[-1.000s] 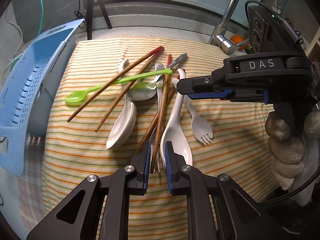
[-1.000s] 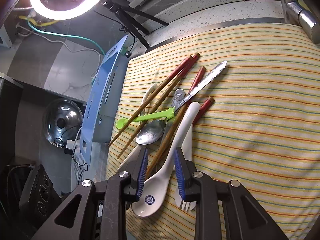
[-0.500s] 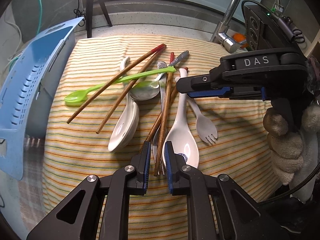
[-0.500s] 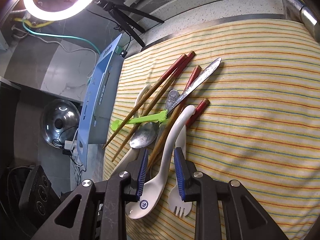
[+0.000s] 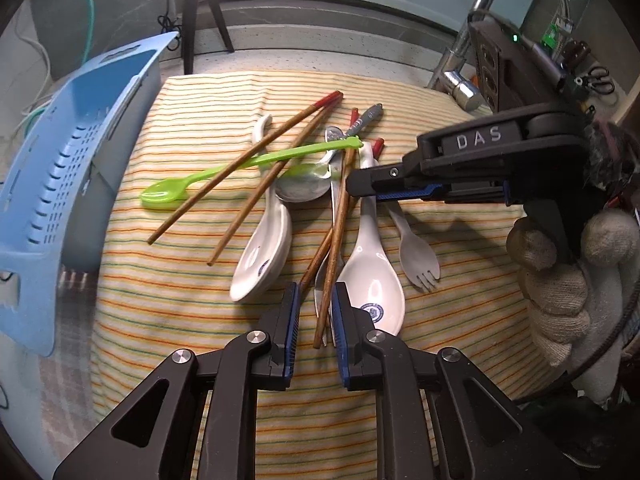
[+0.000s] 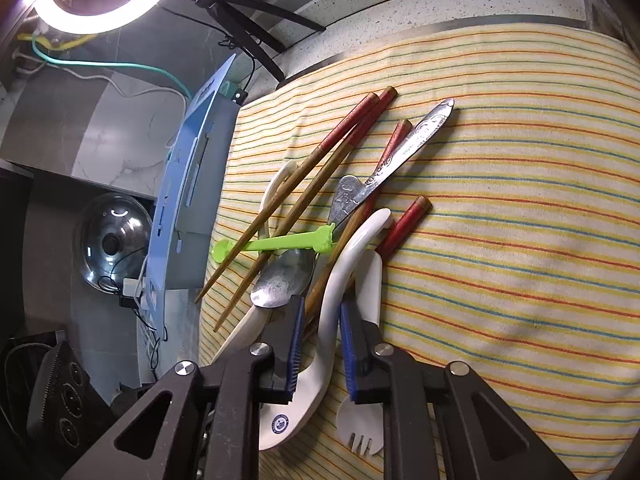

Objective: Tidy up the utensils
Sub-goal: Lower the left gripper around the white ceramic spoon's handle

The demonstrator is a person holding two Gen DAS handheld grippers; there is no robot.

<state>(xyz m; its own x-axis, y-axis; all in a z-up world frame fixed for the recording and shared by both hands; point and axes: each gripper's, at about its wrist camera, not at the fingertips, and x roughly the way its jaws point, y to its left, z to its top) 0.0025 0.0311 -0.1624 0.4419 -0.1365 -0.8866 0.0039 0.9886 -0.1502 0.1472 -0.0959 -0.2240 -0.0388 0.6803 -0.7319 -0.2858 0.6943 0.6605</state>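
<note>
A pile of utensils lies mid-way on the striped yellow cloth (image 5: 192, 300). The perforated blue plastic basket (image 5: 60, 184) stands off the cloth's left edge. In the left wrist view, the green plastic spoon (image 5: 248, 164) lies across two red-tipped wooden chopsticks (image 5: 248, 184), bowl leftward. The steel spoon (image 5: 304, 184) sits behind the left white ceramic spoon (image 5: 264, 256). Two more wooden chopsticks (image 5: 334, 248) run between the ceramic spoons. The right white ceramic spoon (image 5: 372, 280) lies left of the pale plastic spork (image 5: 416, 256). The chrome faucet (image 5: 464, 80) stands behind the cloth, at right.
</note>
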